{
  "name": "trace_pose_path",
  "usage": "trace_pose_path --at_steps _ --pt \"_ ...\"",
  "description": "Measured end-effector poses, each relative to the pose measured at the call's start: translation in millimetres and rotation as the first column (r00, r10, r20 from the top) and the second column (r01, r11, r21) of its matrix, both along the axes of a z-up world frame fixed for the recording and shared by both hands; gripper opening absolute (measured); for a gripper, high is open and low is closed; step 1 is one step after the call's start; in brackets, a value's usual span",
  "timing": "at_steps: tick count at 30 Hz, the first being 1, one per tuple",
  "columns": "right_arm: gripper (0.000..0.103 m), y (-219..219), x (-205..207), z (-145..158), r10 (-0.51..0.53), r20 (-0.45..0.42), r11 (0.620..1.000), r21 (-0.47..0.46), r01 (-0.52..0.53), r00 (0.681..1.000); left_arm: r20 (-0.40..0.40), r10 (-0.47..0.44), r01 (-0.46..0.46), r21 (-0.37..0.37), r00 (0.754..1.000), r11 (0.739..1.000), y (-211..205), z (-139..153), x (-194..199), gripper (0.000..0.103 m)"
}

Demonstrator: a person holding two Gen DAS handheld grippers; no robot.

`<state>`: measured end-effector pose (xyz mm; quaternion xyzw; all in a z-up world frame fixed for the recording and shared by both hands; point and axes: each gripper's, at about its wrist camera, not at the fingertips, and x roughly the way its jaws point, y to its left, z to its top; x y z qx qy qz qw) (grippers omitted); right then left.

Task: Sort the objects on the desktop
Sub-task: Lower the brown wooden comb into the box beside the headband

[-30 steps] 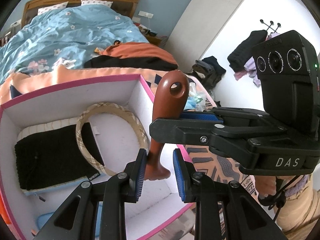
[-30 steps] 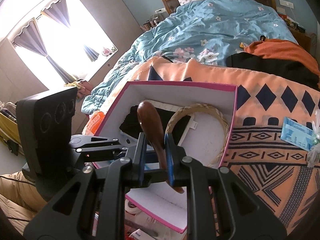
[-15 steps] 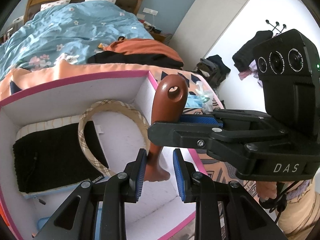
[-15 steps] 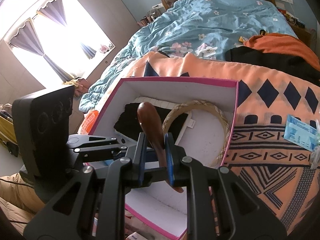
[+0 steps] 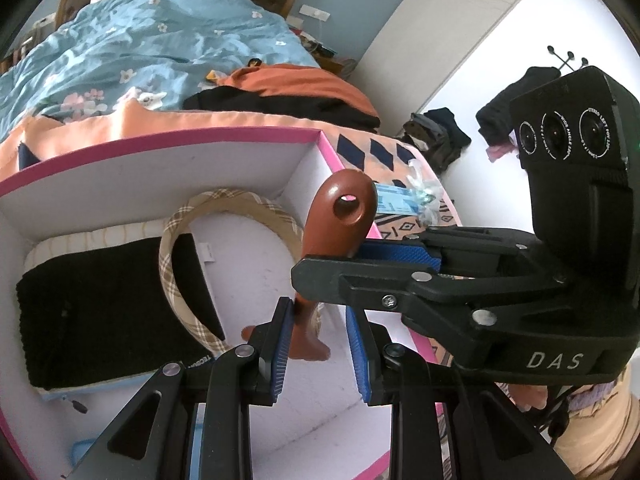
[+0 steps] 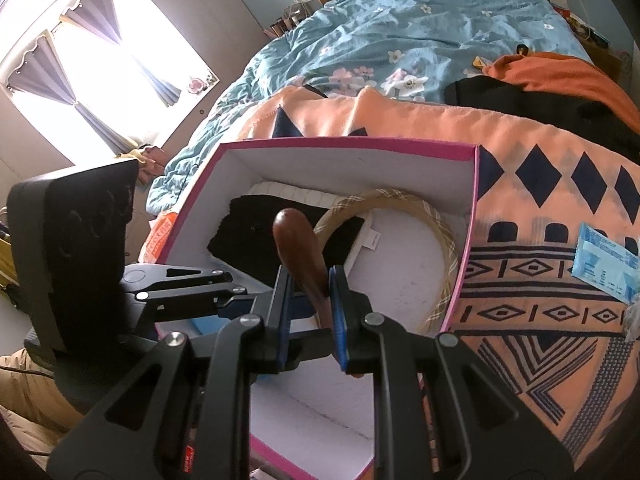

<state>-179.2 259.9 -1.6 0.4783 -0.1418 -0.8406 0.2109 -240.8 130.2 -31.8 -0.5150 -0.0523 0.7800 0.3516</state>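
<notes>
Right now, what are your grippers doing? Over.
Right gripper shut on brown wooden handle. Left gripper open around its lower end. Handle above pink-rimmed white box; plaid headband beneath.

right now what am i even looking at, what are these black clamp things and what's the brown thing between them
These are two hand-held grippers, each with a fisheye camera looking along its fingers; a person carries both. One picture comes from the left gripper, the other from the right gripper. The right one is clamped on a brown wooden handle, held above a pink-edged white box. The left one's jaws stand open around the handle's lower end. In the box lie a plaid headband and a black cloth. The box sits on an orange patterned blanket, with a blue packet beside it.
</notes>
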Motion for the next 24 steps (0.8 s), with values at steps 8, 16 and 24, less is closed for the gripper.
trace_pose_path --at_steps 8,16,24 --pt "0.020 -1.8 -12.8 -13.6 -0.001 0.041 1.000 0.029 -0.001 0.999 0.025 -0.002 0.002 -0.005 1.000 1.000 4.1 -6.8 -6.5 0.026" --pt "0.020 0.2 -22.8 -16.5 -0.010 0.052 0.999 0.054 0.007 0.999 0.039 0.014 -0.014 -0.012 0.999 1.000 4.0 -11.5 -14.6 0.026" --pt "0.020 3.1 -38.3 -22.6 -0.011 0.088 0.998 0.066 0.005 0.996 0.066 0.025 -0.024 -0.012 0.998 1.000 5.3 -17.7 -30.3 0.026"
